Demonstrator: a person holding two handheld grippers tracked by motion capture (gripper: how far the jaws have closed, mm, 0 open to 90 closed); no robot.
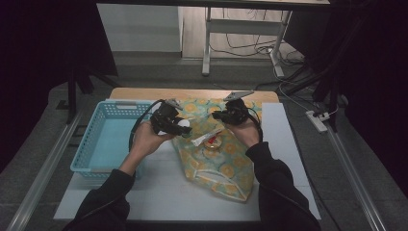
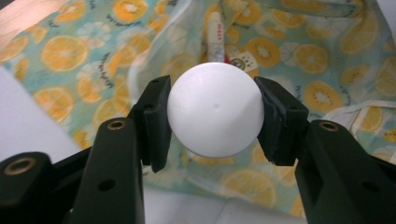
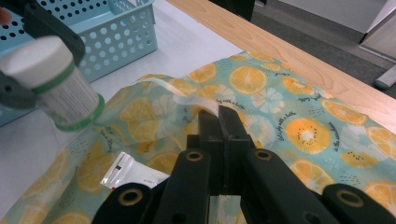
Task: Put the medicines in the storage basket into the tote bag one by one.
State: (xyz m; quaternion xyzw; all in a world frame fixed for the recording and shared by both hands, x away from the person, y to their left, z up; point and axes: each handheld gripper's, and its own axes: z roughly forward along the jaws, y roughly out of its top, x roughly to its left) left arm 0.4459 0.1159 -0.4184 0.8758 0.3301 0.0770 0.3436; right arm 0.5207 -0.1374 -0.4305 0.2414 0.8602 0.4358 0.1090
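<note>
A translucent bag printed with orange slices lies on the white board. My left gripper is shut on a white bottle, its pads pressing the round cap from both sides. It hangs above the bag's open end, seen from above as the bottle in the left gripper. In the right gripper view the bottle shows a green-banded label. My right gripper is shut on the bag's white-edged rim and holds the mouth up. The right gripper sits at the bag's far end.
A light blue perforated basket stands on the left, its wall close to the bottle. Inside the bag lie a white tube and a white sachet. A wooden table edge runs behind the bag.
</note>
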